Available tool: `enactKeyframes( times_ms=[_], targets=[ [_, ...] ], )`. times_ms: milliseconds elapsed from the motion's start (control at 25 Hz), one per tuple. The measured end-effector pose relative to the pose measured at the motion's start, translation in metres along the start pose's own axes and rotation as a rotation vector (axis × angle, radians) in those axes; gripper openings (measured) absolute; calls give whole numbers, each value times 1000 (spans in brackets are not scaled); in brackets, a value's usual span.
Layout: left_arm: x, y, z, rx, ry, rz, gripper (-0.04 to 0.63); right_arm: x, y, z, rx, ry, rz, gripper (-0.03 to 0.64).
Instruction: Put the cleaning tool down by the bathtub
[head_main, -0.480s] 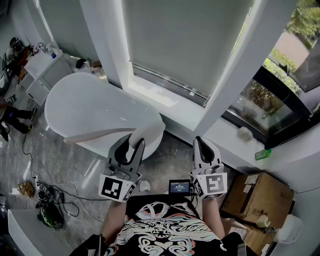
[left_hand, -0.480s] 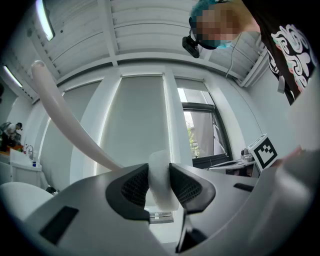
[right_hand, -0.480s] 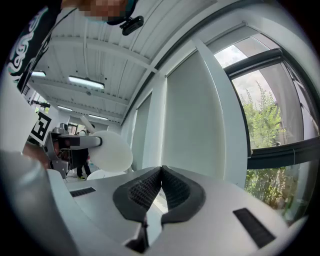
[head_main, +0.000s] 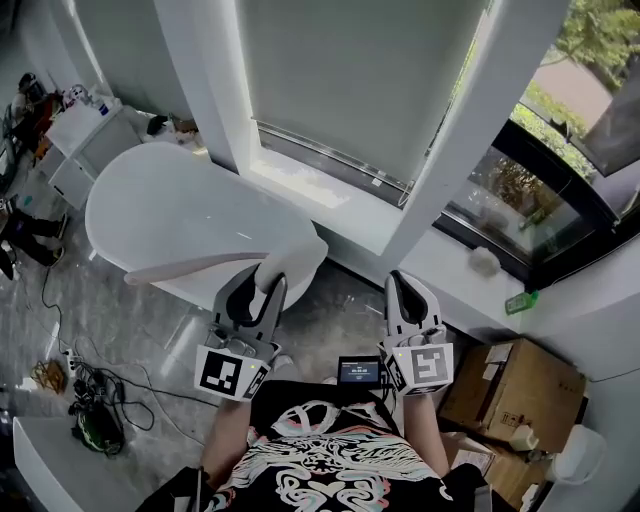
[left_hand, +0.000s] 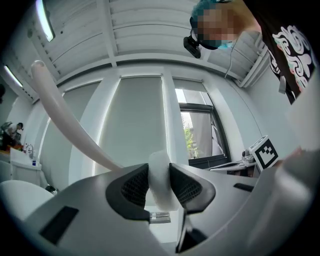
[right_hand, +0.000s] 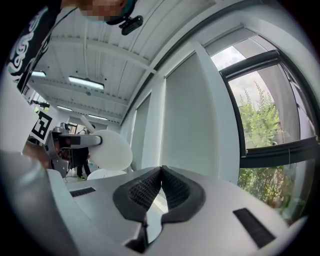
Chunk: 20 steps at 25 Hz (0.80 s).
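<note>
Barely shifted: left gripper (head_main: 262, 287), still clamping cleaning tool (head_main: 190, 268) over bathtub (head_main: 150, 215) near rim; right gripper (head_main: 405, 290) closed, empty. Put-down apparently not begun.

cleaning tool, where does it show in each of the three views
Head view: cleaning tool left of centre, clamped in the left gripper, handle running left.
Left gripper view: the tool bottom centre between the jaws, handle arcing to upper left.
Right gripper view: its round white head at mid left.
Shared landmark: the grey roller blind.
</note>
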<state>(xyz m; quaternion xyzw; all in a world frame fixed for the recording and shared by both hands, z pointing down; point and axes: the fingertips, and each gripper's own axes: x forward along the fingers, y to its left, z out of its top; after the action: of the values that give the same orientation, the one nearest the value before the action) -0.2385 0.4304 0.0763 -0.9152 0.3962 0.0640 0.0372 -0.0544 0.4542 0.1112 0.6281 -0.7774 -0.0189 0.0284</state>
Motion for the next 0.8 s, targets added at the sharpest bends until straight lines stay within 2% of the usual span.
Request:
enactKeyframes(
  times_ms=[120, 360, 800],
  targets=[
    [1, -5, -5, 6, 11, 1, 130, -4, -6, -2, 28, -10, -9, 28],
    [10, 0, -7, 7, 18, 8, 130, 2, -15, -5, 14, -2, -18, 28],
    [81, 17, -35, -11, 26, 6, 130, 48, -63, -16, 1, -4, -41, 28]
  ],
)
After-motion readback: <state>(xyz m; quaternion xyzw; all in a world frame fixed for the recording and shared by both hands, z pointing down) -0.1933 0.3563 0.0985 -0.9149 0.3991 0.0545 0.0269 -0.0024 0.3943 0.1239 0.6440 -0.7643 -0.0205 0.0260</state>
